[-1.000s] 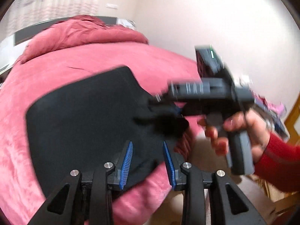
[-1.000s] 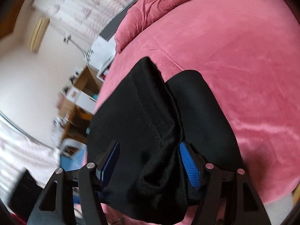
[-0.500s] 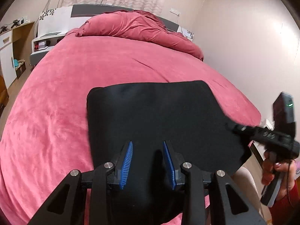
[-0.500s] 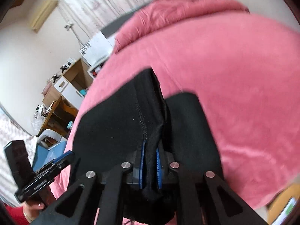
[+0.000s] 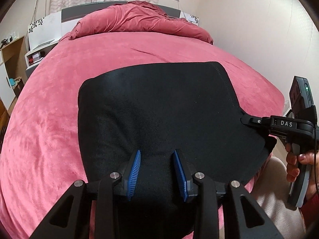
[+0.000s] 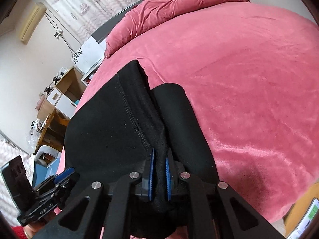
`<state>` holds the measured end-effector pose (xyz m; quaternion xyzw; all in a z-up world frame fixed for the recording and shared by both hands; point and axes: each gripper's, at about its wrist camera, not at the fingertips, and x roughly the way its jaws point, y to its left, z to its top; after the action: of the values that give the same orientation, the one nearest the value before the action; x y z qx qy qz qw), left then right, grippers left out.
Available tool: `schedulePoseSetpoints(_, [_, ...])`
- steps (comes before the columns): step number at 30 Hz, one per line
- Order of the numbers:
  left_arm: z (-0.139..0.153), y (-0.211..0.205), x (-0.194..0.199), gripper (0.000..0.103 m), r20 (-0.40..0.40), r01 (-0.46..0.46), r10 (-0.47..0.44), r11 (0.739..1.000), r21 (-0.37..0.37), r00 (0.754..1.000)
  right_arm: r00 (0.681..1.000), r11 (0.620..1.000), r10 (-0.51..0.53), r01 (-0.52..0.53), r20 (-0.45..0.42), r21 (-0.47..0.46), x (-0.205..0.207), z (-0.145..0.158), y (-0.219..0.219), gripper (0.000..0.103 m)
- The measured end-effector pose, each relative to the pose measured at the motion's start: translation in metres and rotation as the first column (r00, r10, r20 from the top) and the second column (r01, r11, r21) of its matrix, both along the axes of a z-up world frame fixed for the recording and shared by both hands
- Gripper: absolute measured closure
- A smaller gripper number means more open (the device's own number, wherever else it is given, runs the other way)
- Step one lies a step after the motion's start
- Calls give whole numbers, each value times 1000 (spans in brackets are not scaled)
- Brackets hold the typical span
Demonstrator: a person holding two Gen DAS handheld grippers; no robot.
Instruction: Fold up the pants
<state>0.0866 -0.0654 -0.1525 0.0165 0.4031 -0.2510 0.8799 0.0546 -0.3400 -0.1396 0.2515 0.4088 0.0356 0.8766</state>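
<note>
Black pants [image 5: 159, 107] lie folded on the near part of a pink bed [image 5: 99, 59]. My left gripper [image 5: 157, 171] hangs open over the near edge of the pants, its blue pads apart with black cloth between and below them. My right gripper [image 6: 159, 171] is shut on a raised fold at the pants' right edge [image 6: 139, 119]; it also shows at the right of the left wrist view [image 5: 246, 119], pinching that edge. The left gripper appears at the lower left of the right wrist view [image 6: 65, 174].
A crumpled pink duvet [image 5: 139, 22] lies at the bed's head against a grey headboard. Wooden shelves and a desk [image 6: 57, 103] stand left of the bed. A wall runs along the right side. A phone [image 6: 307, 219] lies at the lower right.
My right gripper closed on the pants' right edge and holds it raised. My left gripper swung left to face the head of the bed, staying open over the near edge.
</note>
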Motion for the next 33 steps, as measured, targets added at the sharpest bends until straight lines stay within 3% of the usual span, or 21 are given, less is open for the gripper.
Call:
schedulePoseSetpoints(5, [5,10,-9,68,-22,20,-20,999,-33,1000,999,999,-23,22,29,36,-5,14,-8,97])
schedulePoseSetpoints(9, [0,13,-20,67,-9,35,-36,998,-49,999,999,995,-28,31,37,-91,-6,27,-11,101])
schedulePoseSetpoints(13, [-2,17,-25,67,-14,31,-32,996,-80,999,1000,1000,19,-19,-15,-10,-4,16,-14,100])
schedulePoseSetpoints(16, [3,29,-34,67,-10,25,-27,991,-129,1000,998,998,60,-59,1,-32,-1,20,-8,97])
schedulePoseSetpoints(17, [6,34,-36,67,0,21,-21,989,-147,1000,998,997,67,-67,-7,-38,2,19,-8,84])
schedulePoseSetpoints(18, [8,40,-38,67,11,12,-11,987,-163,1000,997,996,71,-72,-24,-45,8,18,-8,58])
schedulePoseSetpoints(20, [11,50,-36,67,22,-12,16,986,-169,1000,997,997,71,-71,-27,-6,13,13,-14,37])
schedulePoseSetpoints(23, [2,61,-29,67,-8,-61,61,985,-158,998,999,985,50,-47,-11,168,18,2,-30,37])
schedulePoseSetpoints(25, [-6,66,-26,67,-46,-73,65,978,-198,997,998,972,57,-52,-14,227,21,-3,-31,39])
schedulePoseSetpoints(27, [-7,63,-23,67,-51,-65,56,979,-191,997,993,976,96,-79,-76,201,29,-12,-22,49])
schedulePoseSetpoints(29, [-3,54,-24,67,-14,-40,38,987,-159,999,988,983,131,-119,-81,141,31,-10,-8,54])
schedulePoseSetpoints(30, [-1,50,-25,67,2,-30,31,988,-150,1000,986,984,148,-139,-77,116,32,-7,-2,76])
schedulePoseSetpoints(33, [2,40,-21,67,2,-7,7,990,-139,1000,984,987,159,-157,-77,43,32,4,13,89])
